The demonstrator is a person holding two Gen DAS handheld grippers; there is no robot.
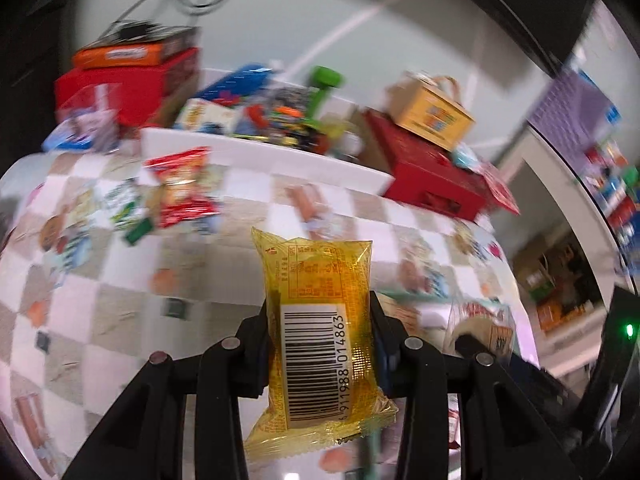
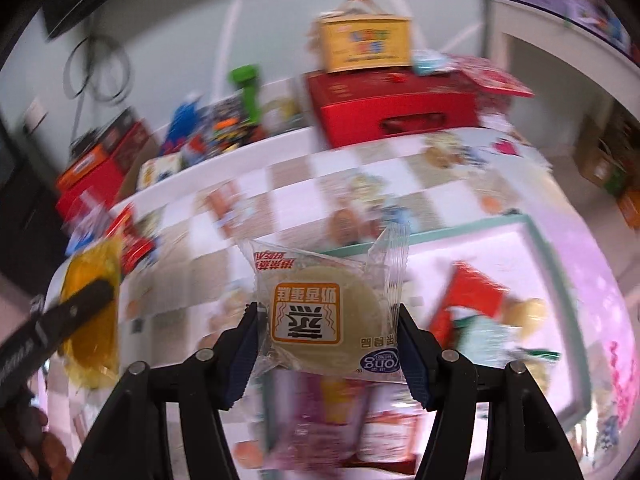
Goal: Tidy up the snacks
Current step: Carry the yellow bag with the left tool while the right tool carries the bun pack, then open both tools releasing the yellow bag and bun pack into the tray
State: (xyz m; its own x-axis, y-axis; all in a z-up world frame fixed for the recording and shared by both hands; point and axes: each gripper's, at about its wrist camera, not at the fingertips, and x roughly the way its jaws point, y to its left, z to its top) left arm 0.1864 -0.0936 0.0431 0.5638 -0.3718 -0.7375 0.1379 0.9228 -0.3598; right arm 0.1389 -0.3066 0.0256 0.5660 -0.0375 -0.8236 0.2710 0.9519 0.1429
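In the left wrist view my left gripper (image 1: 320, 300) is shut on a yellow see-through snack packet (image 1: 312, 264) with a barcode, held upright above the checked tablecloth (image 1: 100, 300). My right gripper (image 2: 326, 308) is shut on a clear packet holding a round pale cake (image 2: 320, 292) with an orange label; its blue pads press both sides. The two grippers are side by side: the yellow packet (image 2: 92, 276) shows at the left of the right wrist view. The cake packet (image 1: 480, 320) shows at the right of the left wrist view. Both views are motion-blurred.
A white tray with a teal rim (image 2: 556, 272) lies at the right, with a red packet (image 2: 468, 300) and other snacks in it. Loose packets (image 1: 180, 188) lie on the cloth at the left. Behind stand a long white box (image 1: 260, 156), red boxes (image 1: 436, 176) and a yellow carton (image 1: 432, 116).
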